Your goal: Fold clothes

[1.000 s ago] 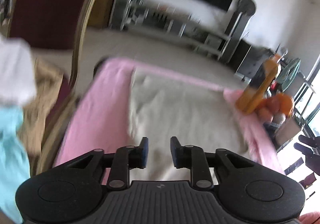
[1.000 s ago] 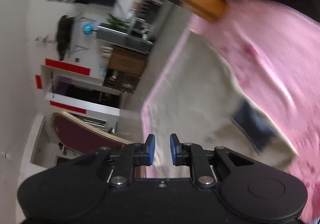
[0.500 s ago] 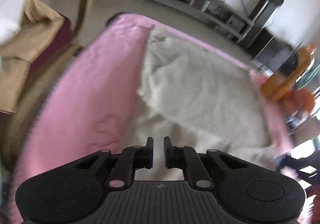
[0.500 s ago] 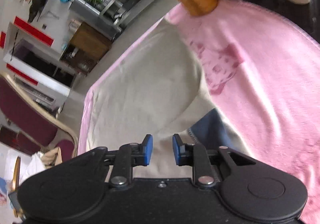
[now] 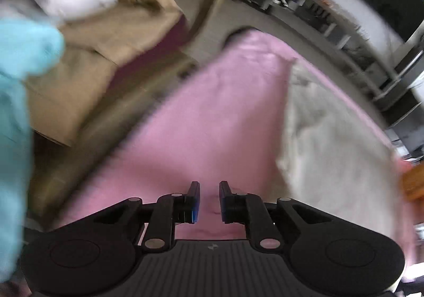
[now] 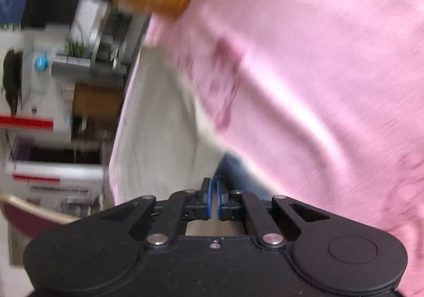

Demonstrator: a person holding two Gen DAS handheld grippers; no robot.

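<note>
two grippers tilt steeply down over the pink blanket (image 5: 212, 117) on our worktop. our left gripper (image 5: 209, 199) shows a narrow gap, jaws having just opened a little, only pink cloth below and nothing between them. our right gripper (image 6: 212, 201) has just been closing and is nearly shut; the blur hides whether it pinches the beige garment (image 6: 159, 133) by its blue patch (image 6: 233, 167). that garment lies spread on the blanket. tan clothes (image 5: 100, 58) sit piled on a chair (image 5: 148, 58) at left.
</note>
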